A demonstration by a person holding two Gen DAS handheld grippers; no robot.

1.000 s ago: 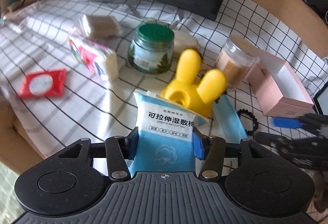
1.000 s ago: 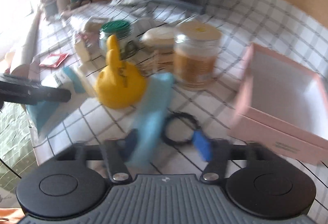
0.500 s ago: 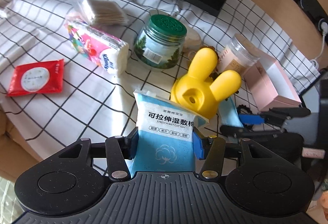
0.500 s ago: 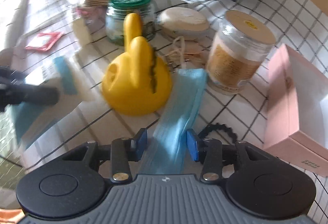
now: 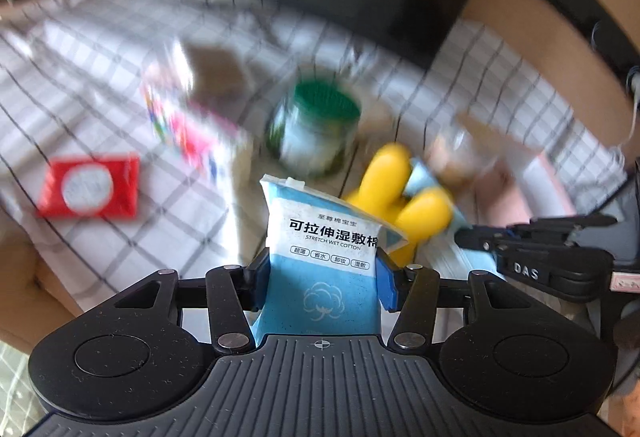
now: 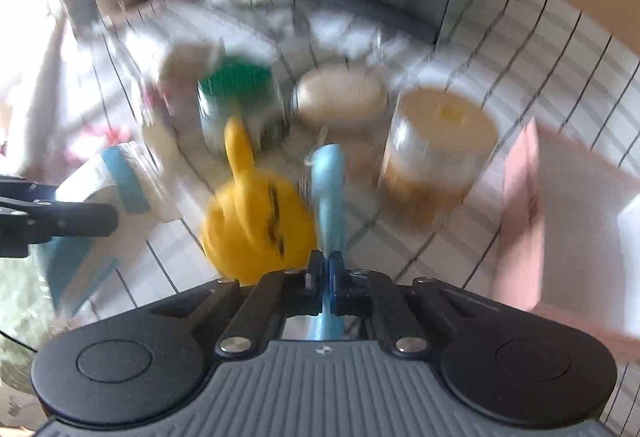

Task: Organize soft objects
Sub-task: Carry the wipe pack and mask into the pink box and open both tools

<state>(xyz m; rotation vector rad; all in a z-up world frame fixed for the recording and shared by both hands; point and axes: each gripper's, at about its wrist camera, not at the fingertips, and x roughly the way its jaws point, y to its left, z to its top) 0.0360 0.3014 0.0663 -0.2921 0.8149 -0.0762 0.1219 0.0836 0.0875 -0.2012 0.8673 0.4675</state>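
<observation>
Gripping a blue-and-white cotton pad pouch upright, the left gripper is keeping its jaws closed partway against the pouch's two sides, above the checked cloth of the desk. The right gripper is pinching a light blue face mask edge-on, with its jaws nearly shut on the thin fabric. The mask is rising between the yellow rabbit-eared toy and a clear jar with a beige lid. A green-lidded jar is standing behind the toy. A red packet is lying well to the left, and a pink box is sitting at the right. Both views are motion-blurred.
</observation>
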